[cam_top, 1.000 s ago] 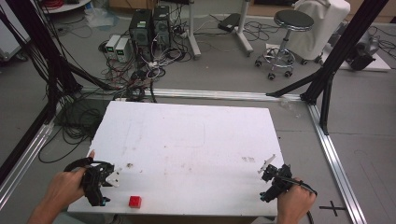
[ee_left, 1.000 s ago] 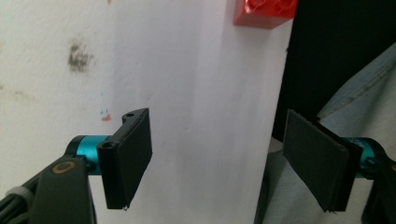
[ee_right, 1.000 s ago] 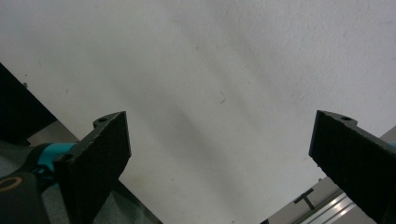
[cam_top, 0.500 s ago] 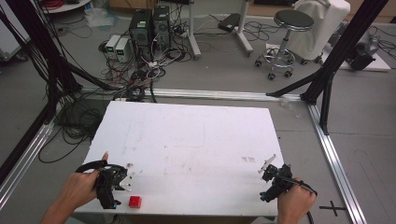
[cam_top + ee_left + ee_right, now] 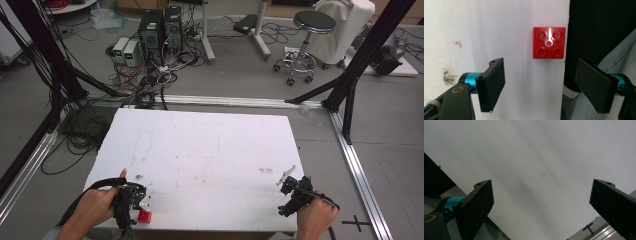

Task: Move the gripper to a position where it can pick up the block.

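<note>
Left hand (image 5: 92, 210) enters from the bottom left of the high view and holds the left gripper (image 5: 131, 197) low over the near left corner of the white table (image 5: 200, 150), with a black cable looping back from it. In the left gripper view its jaws stand wide apart and grasp nothing. One jaw is over the white surface; the other is past the table edge, over dark floor and a patch of blue denim cloth (image 5: 586, 110).

The red brick (image 5: 549, 42), a square four-stud piece with studs up, lies flat on the table right at its near edge. It sits ahead of the jaws, between their lines, touching neither. In the high view the brick (image 5: 144, 215) shows just beside the gripper, on its near side.

Right hand (image 5: 312, 220) enters from the bottom right and holds the right gripper (image 5: 295, 192) at the near right corner of the table. In the right gripper view its jaws are spread wide, released, with bare white surface between them. A black cross mark (image 5: 588, 229) shows on the floor beyond the table edge.

No readable brand, label or writing is visible. The table surface carries faint smudges and small dark stains (image 5: 447, 76). No containers stand on the table.

Beyond the table: computer towers (image 5: 160, 27), tangled cables and a round stool (image 5: 312, 22) on the floor.
</note>
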Demonstrator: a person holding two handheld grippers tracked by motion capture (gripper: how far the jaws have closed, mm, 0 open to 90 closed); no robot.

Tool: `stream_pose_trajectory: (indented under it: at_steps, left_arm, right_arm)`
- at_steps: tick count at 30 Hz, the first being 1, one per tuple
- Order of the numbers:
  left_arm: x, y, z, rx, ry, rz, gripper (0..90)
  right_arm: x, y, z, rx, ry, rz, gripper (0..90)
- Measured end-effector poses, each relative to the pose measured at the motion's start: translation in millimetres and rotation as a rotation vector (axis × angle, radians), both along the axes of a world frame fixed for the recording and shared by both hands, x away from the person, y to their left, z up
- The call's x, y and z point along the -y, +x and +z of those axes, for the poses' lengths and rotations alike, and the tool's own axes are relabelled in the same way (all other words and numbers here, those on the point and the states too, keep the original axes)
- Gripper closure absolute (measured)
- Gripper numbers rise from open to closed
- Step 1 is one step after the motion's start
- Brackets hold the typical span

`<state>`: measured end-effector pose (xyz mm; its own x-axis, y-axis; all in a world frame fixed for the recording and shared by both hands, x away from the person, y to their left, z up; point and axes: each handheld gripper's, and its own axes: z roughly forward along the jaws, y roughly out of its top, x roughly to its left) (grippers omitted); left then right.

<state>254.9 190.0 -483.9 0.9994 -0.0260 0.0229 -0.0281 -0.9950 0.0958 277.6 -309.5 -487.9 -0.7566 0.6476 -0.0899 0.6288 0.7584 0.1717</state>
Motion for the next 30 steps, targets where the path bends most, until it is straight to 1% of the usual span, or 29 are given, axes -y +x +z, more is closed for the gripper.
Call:
stream_pose_trajectory:
  at_steps: [1,2,3,6,7,11,15,18,21,23,28,30]
  left_arm:
    - [2.4,-1.6,-1.8,0.009,0.000,-0.012,24.0]
    - [2.4,-1.6,-1.8,0.009,0.000,-0.012,23.9]
    - [5.5,-3.1,-4.7,-0.005,0.008,-0.018,24.0]
    - [7.7,-4.0,-7.6,-0.003,0.012,-0.024,23.9]
    - [10.7,-5.1,-11.5,-0.005,0.020,-0.027,24.0]
    - [15.5,-5.8,-17.1,-0.005,0.035,-0.033,24.0]
    - [18.9,-5.8,-20.9,-0.009,0.035,-0.037,24.0]
    - [20.0,-6.2,-22.7,-0.009,0.032,-0.041,23.9]
    - [21.0,-5.7,-27.2,-0.017,0.044,-0.044,23.9]
    - [20.8,-5.4,-29.2,-0.020,0.043,-0.041,23.9]
    - [19.8,-4.5,-29.4,-0.021,0.047,-0.039,24.0]
    - [19.3,-4.6,-28.8,-0.017,0.041,-0.035,24.0]
  right_arm:
    - [0.0,0.1,-0.2,-0.001,0.000,-0.001,4.7]
    - [0.0,0.1,-0.2,-0.001,0.000,-0.001,4.7]
    - [-0.1,0.1,-0.4,-0.001,0.001,0.000,4.7]
    - [-0.1,0.2,-0.5,-0.001,0.002,0.002,4.7]
    - [-0.1,0.2,-0.6,-0.004,0.003,0.003,4.6]
    - [0.2,0.2,-0.8,-0.002,0.002,0.002,4.7]
    - [0.5,0.0,-0.8,-0.003,0.004,0.000,4.7]
    - [0.5,0.0,-1.0,-0.003,0.005,-0.001,4.7]
    - [0.7,0.0,-0.9,-0.004,0.005,0.000,4.7]
    - [0.8,-0.1,-0.9,-0.005,0.006,-0.002,4.7]
    - [1.0,0.0,-1.3,-0.004,0.007,-0.002,4.7]
    - [0.6,0.2,-1.4,-0.004,0.006,-0.001,4.7]
